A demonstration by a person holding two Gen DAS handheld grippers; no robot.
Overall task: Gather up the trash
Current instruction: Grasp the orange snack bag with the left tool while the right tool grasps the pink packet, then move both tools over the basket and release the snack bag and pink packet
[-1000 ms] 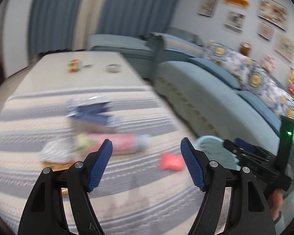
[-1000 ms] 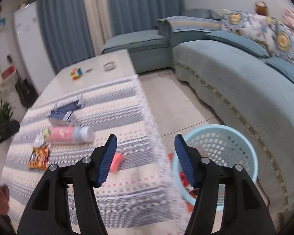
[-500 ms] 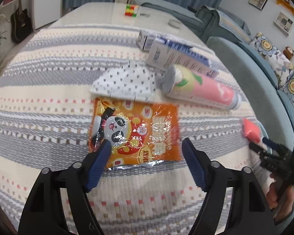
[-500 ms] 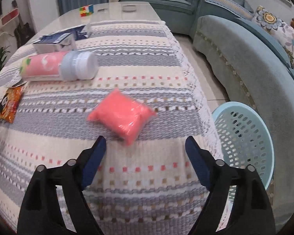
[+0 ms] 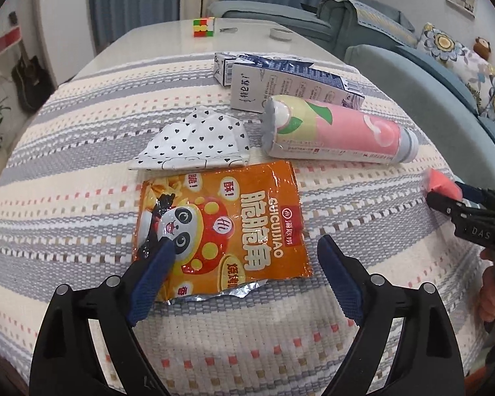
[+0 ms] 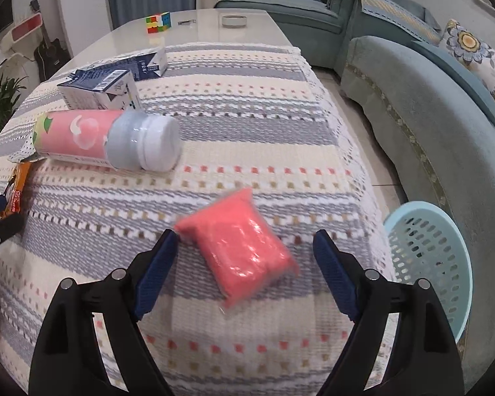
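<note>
An orange snack bag point(image 5: 221, 227) lies flat on the striped cloth. My left gripper point(image 5: 247, 254) is open, its fingers on either side of the bag's near end. A pink packet point(image 6: 241, 250) lies near the table's right edge; my right gripper point(image 6: 244, 247) is open around it. Behind lie a pink tube can point(image 5: 336, 132) on its side, a white and blue carton point(image 5: 290, 85) and a heart-print wrapper point(image 5: 194, 145). A light blue basket point(image 6: 435, 257) stands on the floor, right of the table.
A colour cube point(image 5: 204, 27) and a small round dish point(image 5: 280, 34) sit on the bare far end of the table. A teal sofa point(image 6: 429, 125) runs along the right. A plant point(image 6: 0, 102) and a guitar point(image 5: 29, 79) stand at the left.
Both grippers have dropped from a raised view down to the table. The left came over the orange bag, the right closed in on the pink packet. Both stay open.
</note>
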